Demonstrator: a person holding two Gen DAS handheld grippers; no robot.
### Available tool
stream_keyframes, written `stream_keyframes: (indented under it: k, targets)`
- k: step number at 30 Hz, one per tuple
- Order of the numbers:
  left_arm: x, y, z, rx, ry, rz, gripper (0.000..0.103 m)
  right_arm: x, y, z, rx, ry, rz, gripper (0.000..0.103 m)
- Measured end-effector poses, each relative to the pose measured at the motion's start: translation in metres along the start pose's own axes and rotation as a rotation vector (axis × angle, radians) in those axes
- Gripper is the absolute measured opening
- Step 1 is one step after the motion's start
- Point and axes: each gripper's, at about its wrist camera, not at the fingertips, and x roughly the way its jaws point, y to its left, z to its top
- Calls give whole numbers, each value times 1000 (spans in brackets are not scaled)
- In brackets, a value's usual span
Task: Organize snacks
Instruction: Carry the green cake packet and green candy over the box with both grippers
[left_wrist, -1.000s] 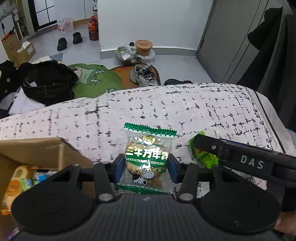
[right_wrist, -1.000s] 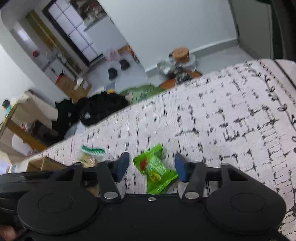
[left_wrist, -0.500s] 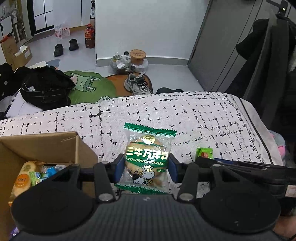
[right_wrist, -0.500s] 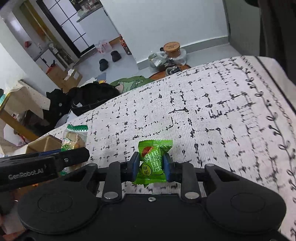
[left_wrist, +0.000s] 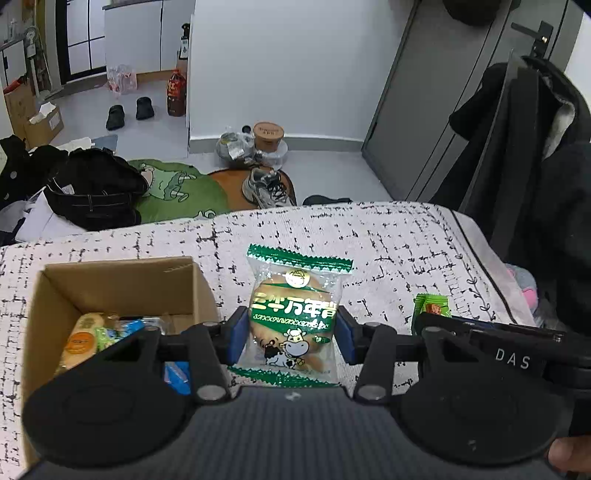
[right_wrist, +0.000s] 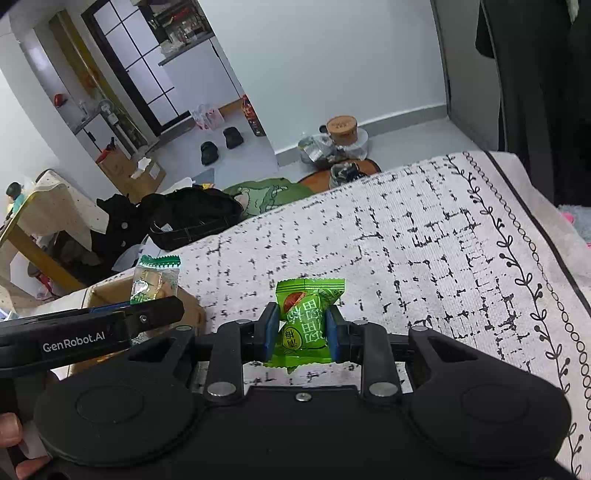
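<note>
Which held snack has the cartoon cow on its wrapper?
The clear cake packet with green trim in the left tongs. The right tongs hold a plain green candy packet.

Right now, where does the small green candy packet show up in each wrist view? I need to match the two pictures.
Left wrist view: the small green candy packet peeks out at right of centre, behind the right gripper's black finger.
Right wrist view: it sits low at centre, clamped between the right gripper pads.
Shared landmark: the cardboard box, left of the packet in both views.
</note>
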Motion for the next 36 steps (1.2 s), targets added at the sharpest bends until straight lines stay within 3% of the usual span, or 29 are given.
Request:
stream_keyframes:
  k: [14,36]
  targets:
    - [-53,40,-5,-28,-64,2,48,-23,51,-9,-31,-27,5,27]
    - [-98,116,-40,-72,-75,39,48,-32,117,-39,-88,-46,23,27]
